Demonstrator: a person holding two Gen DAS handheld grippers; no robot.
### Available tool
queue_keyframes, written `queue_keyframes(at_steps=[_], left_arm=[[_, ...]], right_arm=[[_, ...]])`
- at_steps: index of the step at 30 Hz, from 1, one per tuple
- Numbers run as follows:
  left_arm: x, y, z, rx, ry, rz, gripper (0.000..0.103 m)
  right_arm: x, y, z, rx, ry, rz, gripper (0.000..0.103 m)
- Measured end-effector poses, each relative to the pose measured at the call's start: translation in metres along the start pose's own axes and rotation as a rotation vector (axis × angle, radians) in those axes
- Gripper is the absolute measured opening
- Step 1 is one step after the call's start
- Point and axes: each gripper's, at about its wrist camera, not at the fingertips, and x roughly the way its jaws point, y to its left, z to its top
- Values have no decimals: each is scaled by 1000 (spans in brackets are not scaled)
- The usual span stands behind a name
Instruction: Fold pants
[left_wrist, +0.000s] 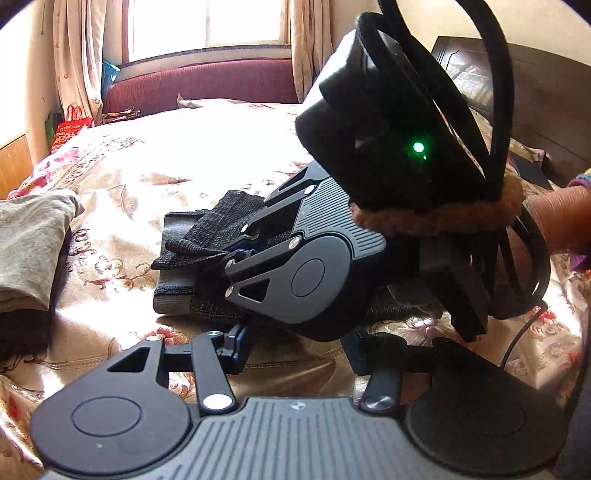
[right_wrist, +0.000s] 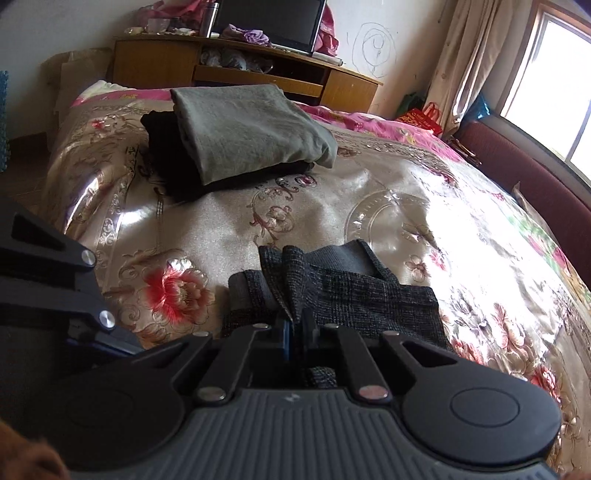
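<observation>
Spread across the bed (right_wrist: 207, 236), a floral satin cover served as your folding surface, with a window and curtains behind. Dark checked pants (right_wrist: 354, 291), already folded into a compact bundle, lay on the cover just ahead of both tools, at twelve o'clock from your right gripper (right_wrist: 297, 332). Its jaws stood pinched together on an edge of the fabric; such a grip probably let you drag or turn the top layer over without disturbing the layers beneath. Seen from the other wrist, the right gripper (left_wrist: 242, 254) met the pants (left_wrist: 207, 236) from three o'clock. Your left gripper (left_wrist: 291, 354) hung at six o'clock of the bundle, jaws parted about halfway and holding nothing, seemingly kept clear so the right could work. A stack of folded clothes (right_wrist: 243, 129), grey over black, sat well apart at eleven o'clock in the right view, likely finished pieces.
</observation>
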Motion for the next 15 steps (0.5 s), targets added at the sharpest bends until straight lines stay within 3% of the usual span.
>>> queue_keyframes(at_steps=[4,7,10,15], left_arm=[[-1,-5,-4,17,21,7,64],[-10,-7,-7,47,13,22,64],[-8,-2,-6,103,13,62,64],[0,15,1,110,6,100,64]], right_arm=[[6,-2,-3,-6,50,73,13],[-4,-20,-2,106,39,150,17],[-29,-53,3,244,-28,196,15],[-41,-112,2,361,-70,147,19]])
